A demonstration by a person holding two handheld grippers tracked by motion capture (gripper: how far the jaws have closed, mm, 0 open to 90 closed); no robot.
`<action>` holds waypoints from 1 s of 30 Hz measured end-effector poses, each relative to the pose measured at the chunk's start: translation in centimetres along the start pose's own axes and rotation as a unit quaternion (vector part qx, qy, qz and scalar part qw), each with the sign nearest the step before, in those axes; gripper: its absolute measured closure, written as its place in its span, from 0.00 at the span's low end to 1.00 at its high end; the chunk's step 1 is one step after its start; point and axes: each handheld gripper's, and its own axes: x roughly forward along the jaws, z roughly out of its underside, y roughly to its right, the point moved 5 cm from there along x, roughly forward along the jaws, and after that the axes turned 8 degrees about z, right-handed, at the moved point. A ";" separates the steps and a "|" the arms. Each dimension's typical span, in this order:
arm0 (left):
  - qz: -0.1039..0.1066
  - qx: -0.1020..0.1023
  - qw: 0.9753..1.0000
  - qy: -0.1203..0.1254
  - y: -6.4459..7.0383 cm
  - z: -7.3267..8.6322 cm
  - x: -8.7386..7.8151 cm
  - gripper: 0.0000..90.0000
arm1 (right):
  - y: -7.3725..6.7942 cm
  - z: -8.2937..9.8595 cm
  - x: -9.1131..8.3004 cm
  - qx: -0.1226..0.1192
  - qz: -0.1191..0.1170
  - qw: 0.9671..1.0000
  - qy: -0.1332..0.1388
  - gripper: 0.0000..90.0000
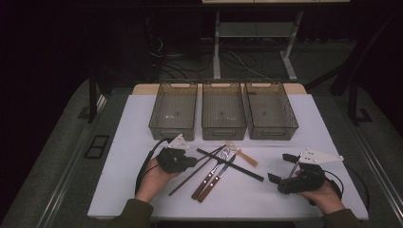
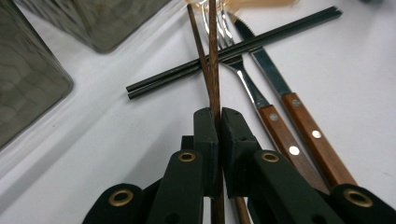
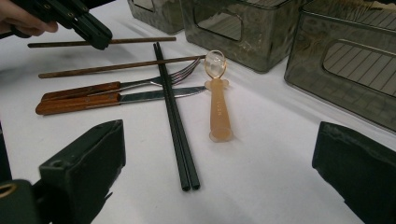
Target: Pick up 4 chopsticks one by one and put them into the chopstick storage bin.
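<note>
My left gripper (image 1: 191,162) (image 2: 218,115) is shut on one brown wooden chopstick (image 2: 213,56) (image 3: 140,40), holding it near its middle, slightly off the white table. The second brown chopstick (image 3: 121,66) lies just beside it. Black chopsticks (image 1: 237,167) (image 3: 175,116) (image 2: 233,49) lie crosswise over a fork (image 3: 154,81) (image 2: 250,88) and a knife (image 3: 149,95) (image 2: 273,77), both with wooden handles (image 1: 208,183). A peach plastic spoon (image 1: 244,156) (image 3: 218,107) rests to their right. My right gripper (image 1: 280,167) (image 3: 219,168) stands open above bare table, right of the cutlery, holding nothing.
Three translucent grey bins (image 1: 172,130) (image 1: 224,132) (image 1: 273,132) stand in a row at the back of the white table (image 1: 142,190); they look unfilled. The left gripper (image 3: 95,35) also appears in the right gripper view at upper left. Dark floor and desk legs lie beyond.
</note>
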 end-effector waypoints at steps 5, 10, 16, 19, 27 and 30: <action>0.014 0.001 1.000 0.014 0.1 -0.2 -0.9 0.95 | 0.0 0.0 0.0 -0.001 0.000 1.000 -0.001 0.03; 0.021 0.004 1.000 0.023 0.3 -0.5 -1.6 0.95 | 0.0 0.0 0.1 -0.002 0.000 1.000 -0.001 0.03; 0.022 0.006 0.999 0.029 -0.1 -1.0 -2.4 0.95 | 0.0 0.0 0.1 -0.005 0.000 1.000 -0.001 0.03; 0.022 0.008 0.999 0.032 -0.3 -1.3 -2.7 0.95 | 0.0 0.0 0.2 -0.005 0.000 1.000 -0.002 0.03; 0.026 0.015 0.999 0.029 -1.1 -2.1 -3.2 0.95 | 0.0 0.0 0.2 -0.005 0.001 1.000 -0.002 0.03; 0.023 0.013 0.999 0.030 -1.4 -2.5 -3.5 0.95 | 0.0 0.0 0.2 -0.004 0.002 1.000 -0.001 0.03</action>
